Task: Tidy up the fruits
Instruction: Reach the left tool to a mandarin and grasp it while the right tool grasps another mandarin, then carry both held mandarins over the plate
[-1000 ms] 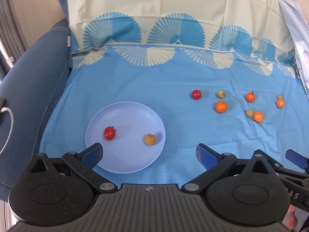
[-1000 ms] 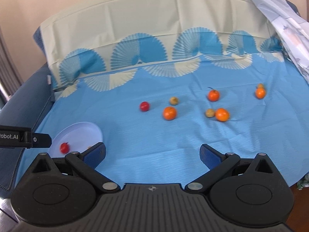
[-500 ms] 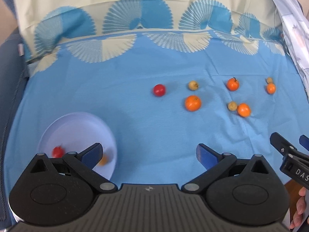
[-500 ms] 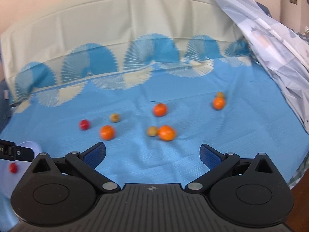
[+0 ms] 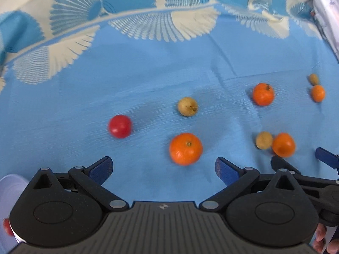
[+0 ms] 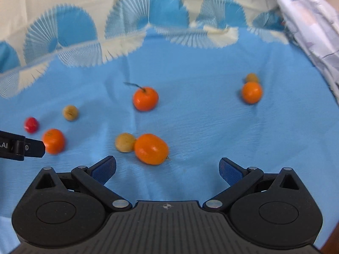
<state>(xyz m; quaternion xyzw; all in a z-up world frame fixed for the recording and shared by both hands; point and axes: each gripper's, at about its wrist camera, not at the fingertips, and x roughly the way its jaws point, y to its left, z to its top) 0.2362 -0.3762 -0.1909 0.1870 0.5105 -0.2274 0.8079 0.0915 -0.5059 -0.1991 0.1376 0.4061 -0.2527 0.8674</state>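
Several small fruits lie loose on a blue cloth. In the left wrist view my left gripper (image 5: pixel 164 168) is open and empty, just short of an orange (image 5: pixel 185 148); a red tomato (image 5: pixel 120 126) and a yellowish fruit (image 5: pixel 187 106) lie beyond. In the right wrist view my right gripper (image 6: pixel 167 168) is open and empty, just short of an orange (image 6: pixel 151 148) that touches a yellowish fruit (image 6: pixel 125 142). A stemmed orange (image 6: pixel 145 98) lies farther off. The pale plate (image 5: pixel 10 183) shows at the lower left, with a red fruit (image 5: pixel 7 227) at its edge.
Another orange (image 6: pixel 251 92) with a small yellowish fruit (image 6: pixel 251 77) behind it lies far right. A patterned fabric (image 6: pixel 307 21) hangs along the right edge. The cream and blue fan-print cloth (image 6: pixel 106 6) rises at the back. The left gripper's side (image 6: pixel 21 147) shows at the left.
Both grippers have moved forward and to the right, closer to the loose fruits. The plate has slid out to the left wrist view's lower left corner. Both jaws stay open.
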